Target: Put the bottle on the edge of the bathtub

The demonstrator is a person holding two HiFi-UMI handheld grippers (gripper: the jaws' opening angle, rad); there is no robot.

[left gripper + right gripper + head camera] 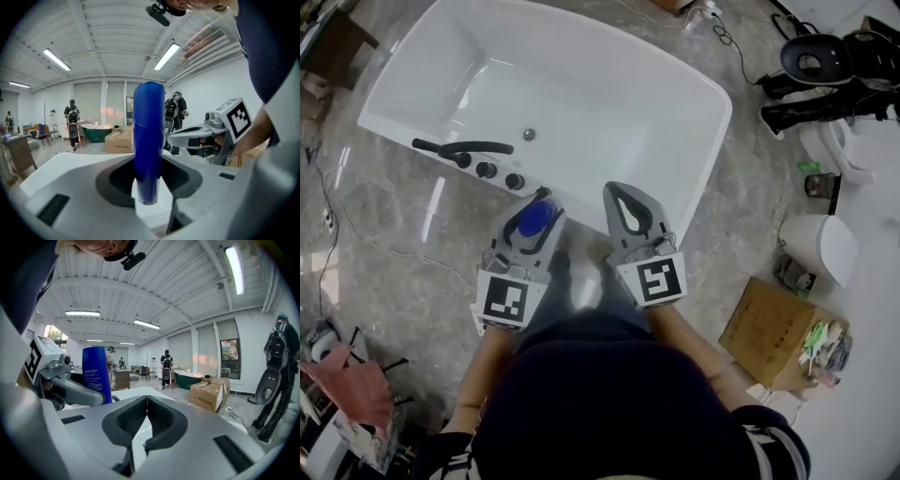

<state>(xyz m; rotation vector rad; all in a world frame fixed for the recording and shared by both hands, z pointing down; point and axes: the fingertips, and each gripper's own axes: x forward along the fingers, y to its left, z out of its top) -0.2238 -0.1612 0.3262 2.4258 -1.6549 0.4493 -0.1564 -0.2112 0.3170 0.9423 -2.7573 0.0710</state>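
the left tool [542,199] grips the blue bottle [532,219], which stands upright between its jaws with its long axis vertical. the near edge of the bathtub [579,199] lies just ahead of and below that tool's tip, beside the black taps [487,169], so the left hand is likely the one to set the bottle down. the right tool [625,195] sits alongside, closed on nothing.

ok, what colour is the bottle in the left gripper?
Solid blue; the bottle shows best in the left gripper view.
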